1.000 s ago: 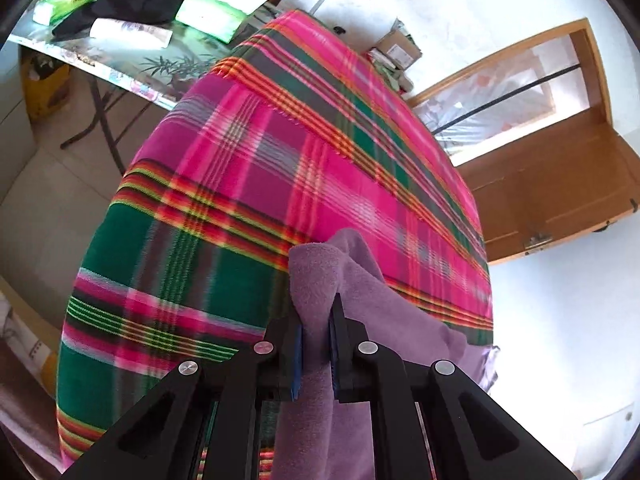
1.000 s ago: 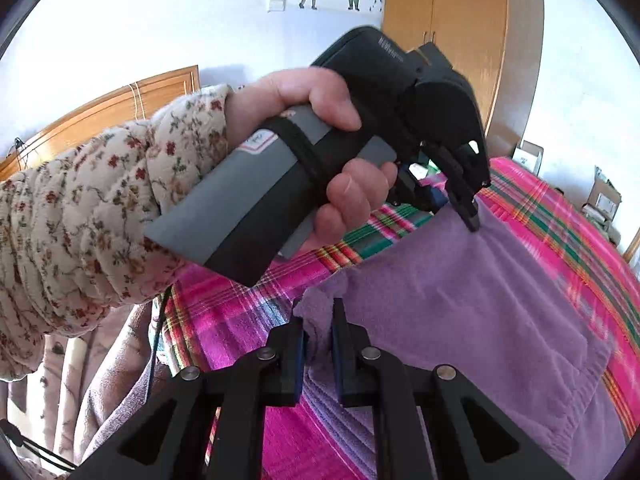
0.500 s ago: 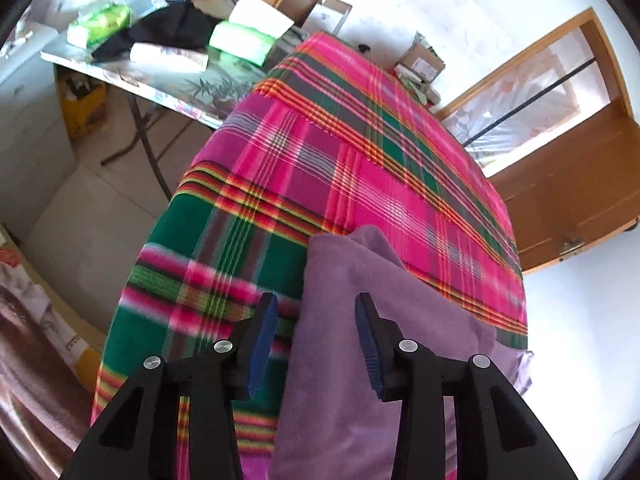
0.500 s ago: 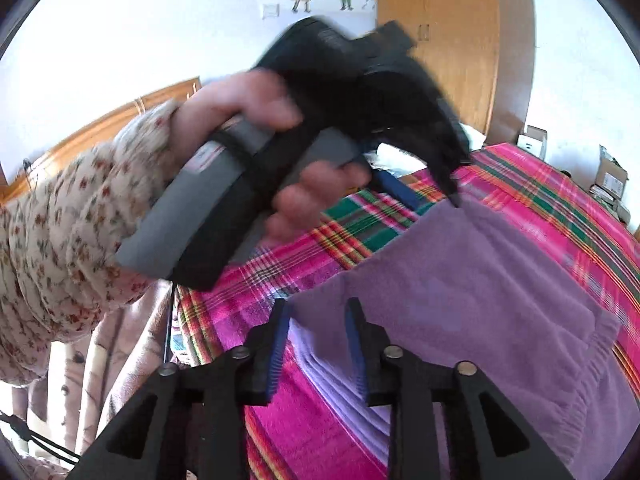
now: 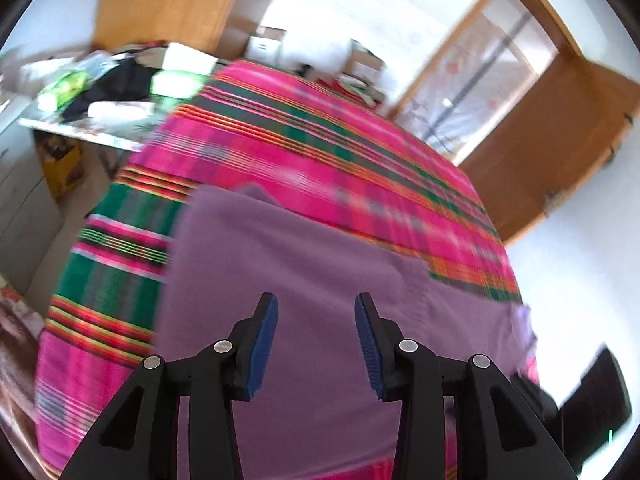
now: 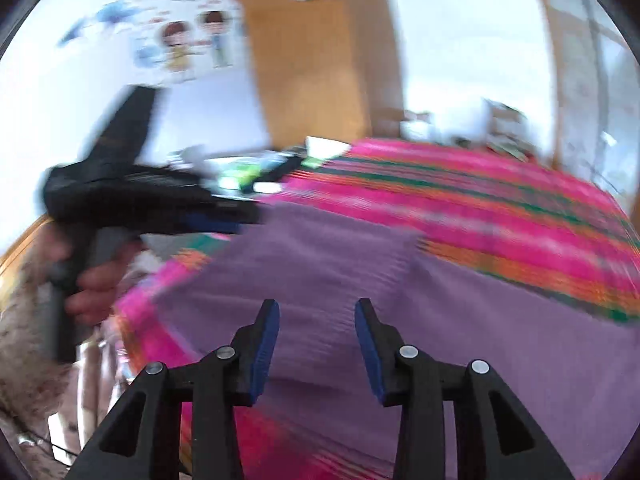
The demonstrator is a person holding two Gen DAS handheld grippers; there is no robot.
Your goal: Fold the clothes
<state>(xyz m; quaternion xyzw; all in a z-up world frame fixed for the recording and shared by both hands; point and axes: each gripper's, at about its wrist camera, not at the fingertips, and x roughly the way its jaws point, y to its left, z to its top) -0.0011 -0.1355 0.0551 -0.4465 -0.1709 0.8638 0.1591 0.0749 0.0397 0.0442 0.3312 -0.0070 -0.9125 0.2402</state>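
A purple garment (image 5: 304, 280) lies flat on a pink, green and orange plaid blanket (image 5: 320, 152) that covers the bed. My left gripper (image 5: 316, 334) hovers above the garment's middle, open, nothing between its blue pads. In the right wrist view the same purple garment (image 6: 360, 264) spreads below my right gripper (image 6: 317, 336), which is open and holds nothing. The left gripper (image 6: 224, 216) shows there at the left, held by a hand (image 6: 92, 284) in a floral sleeve, its fingers near the garment's far corner. Both views are motion-blurred.
A cluttered table (image 5: 100, 120) with green packets and a black cloth stands beyond the bed's left edge. Cardboard boxes (image 5: 360, 64) sit at the far end. A wooden door (image 5: 560, 140) is at the right, a wooden wardrobe (image 6: 312, 80) behind.
Both grippers let go of the purple garment's corners, opened wide and pulled back above it. The garment now lies flat on the blanket. Both cameras swing fast.
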